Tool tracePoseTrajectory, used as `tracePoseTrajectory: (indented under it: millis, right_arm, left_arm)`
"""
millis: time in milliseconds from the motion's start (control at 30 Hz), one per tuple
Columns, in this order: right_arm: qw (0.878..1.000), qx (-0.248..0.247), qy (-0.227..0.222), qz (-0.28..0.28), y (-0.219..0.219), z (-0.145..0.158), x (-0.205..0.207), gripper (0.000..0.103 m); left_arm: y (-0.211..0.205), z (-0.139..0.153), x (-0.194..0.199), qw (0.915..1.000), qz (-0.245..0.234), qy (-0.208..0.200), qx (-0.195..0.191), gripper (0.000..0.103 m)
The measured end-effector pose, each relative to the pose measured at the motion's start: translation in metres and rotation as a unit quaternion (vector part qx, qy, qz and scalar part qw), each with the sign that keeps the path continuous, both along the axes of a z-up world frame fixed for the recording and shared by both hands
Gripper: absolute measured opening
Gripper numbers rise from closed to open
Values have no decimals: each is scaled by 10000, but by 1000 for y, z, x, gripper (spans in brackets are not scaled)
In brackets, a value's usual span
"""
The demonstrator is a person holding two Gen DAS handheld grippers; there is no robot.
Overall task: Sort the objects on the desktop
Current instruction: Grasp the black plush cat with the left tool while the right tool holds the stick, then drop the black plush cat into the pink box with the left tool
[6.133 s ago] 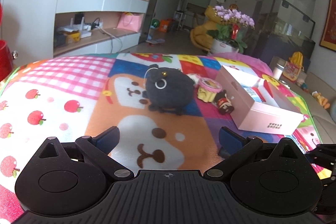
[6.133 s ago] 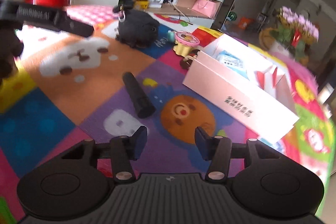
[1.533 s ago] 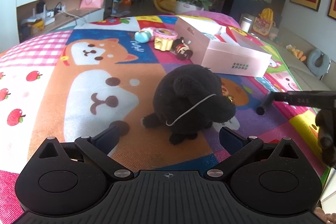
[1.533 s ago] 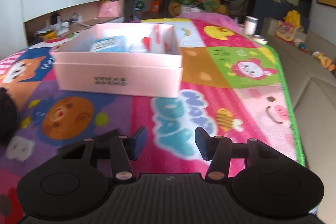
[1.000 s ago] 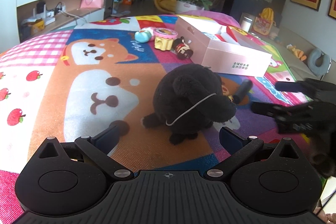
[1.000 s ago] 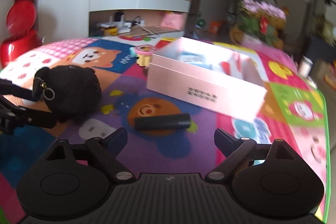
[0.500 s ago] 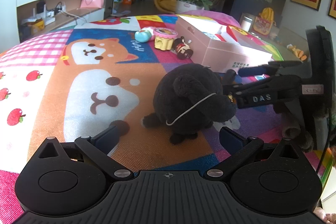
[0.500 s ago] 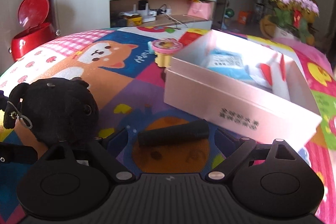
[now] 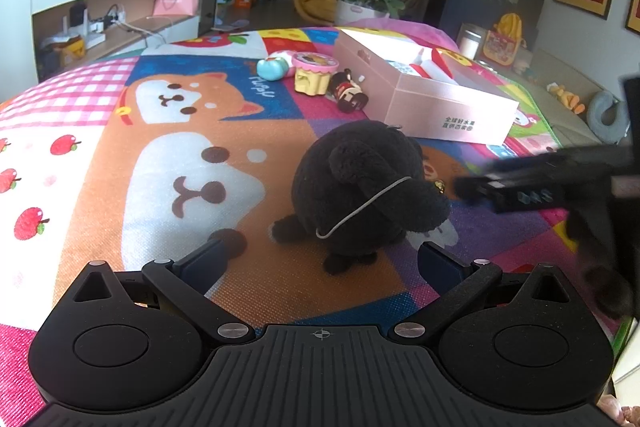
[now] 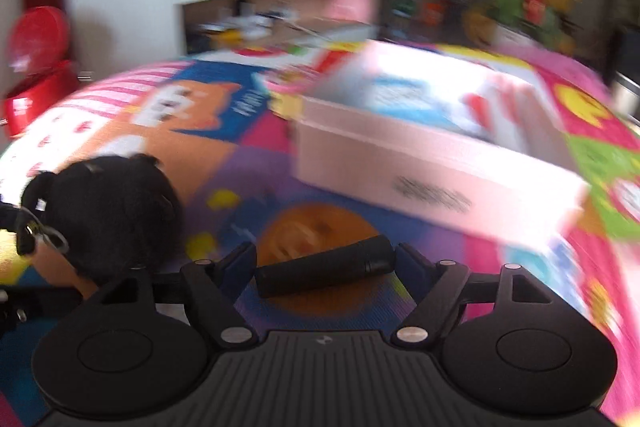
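A black tube (image 10: 324,271) lies sideways on the colorful mat (image 10: 240,151), right between the fingers of the right gripper (image 10: 325,267). The fingers sit at each end of it, but I cannot tell if they squeeze it. A pink box (image 10: 432,163) sits behind the tube. A black plush toy (image 9: 360,187) rests just ahead of the left gripper (image 9: 320,263), whose fingers are wide apart and hold nothing.
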State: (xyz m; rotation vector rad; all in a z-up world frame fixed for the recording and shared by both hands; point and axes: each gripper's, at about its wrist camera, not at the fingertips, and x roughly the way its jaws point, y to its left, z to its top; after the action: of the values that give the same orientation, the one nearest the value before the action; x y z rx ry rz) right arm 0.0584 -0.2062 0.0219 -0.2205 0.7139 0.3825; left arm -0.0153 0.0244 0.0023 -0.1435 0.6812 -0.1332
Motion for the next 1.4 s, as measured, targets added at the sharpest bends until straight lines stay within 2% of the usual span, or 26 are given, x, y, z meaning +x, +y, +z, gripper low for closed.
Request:
tracePoseTrajectory:
  millis: [67,233,333,433,500,567,700,767,867,900,933,1067,1133,1167,1200,1267,1300,1400]
  right_arm:
    - [9993,-131,-110,-325,-10,2,-18,76]
    - [9981,19,-280,-542,-30,1,-54,76]
    - [9977,7,-242,-633,-31,-4,-59,76]
    - [9977,-89,-336,-580,-26,-5,-60,76]
    - [9982,-90,-325,-500,-25,-4,-60,76]
    - [9984,-81,-318,-465,-27,-4,-62,76]
    - [9985,168,-204,-473,-35,1,-64,76]
    - [9978,405,-145,-513,-46,7,-65,76]
    - [9940,782,-271,-714,-68,29,-64,75]
    - [9923,868,-410,-782,-74,39,-63,69]
    - [9908,918,-567,-814,-79,51,-62,52]
    - [9816,1090,-1238,-965,-95,90,-57,50]
    - [9799,1152,-1332,-937,-99,98,-53,50]
    - [9799,1191,-1312,-916,-101,98,-51,50]
    - [9806,1194,-1259,-917,-101,97,-49,50]
    - [9822,1125,-1161,-959,-102,91,-45,50]
    - [9831,1082,-1116,-971,-103,87,-45,51]
    - [9847,815,-1110,-1067,-105,73,-51,67]
  left_arm:
    - [-2,0,0,10000,8,3,43,103]
    - [-9,7,1,9996,1,-199,178,103]
    - [-22,14,8,9969,-185,-450,617,103]
    - [-33,16,18,9926,-388,-527,1021,103]
    - [-37,16,22,9914,-476,-507,1104,94]
    - [-40,15,24,9909,-556,-432,1148,79]
    - [-39,16,21,9905,-616,-407,1159,72]
    - [-37,24,19,9920,-652,-384,1012,72]
    - [-36,53,23,9933,-750,-539,691,72]
    - [-38,66,27,9927,-796,-654,625,72]
    - [-41,81,33,9913,-867,-810,575,72]
    - [-63,130,69,9820,-1080,-1488,435,72]
    - [-75,143,92,9777,-1120,-1741,344,72]
    - [-80,146,106,9763,-1187,-1794,239,77]
    - [-85,147,119,9760,-1262,-1771,137,85]
    - [-92,139,147,9811,-1209,-1511,35,98]
    - [-93,133,156,9850,-1059,-1364,31,97]
    - [-82,116,156,9903,-766,-1157,0,97]
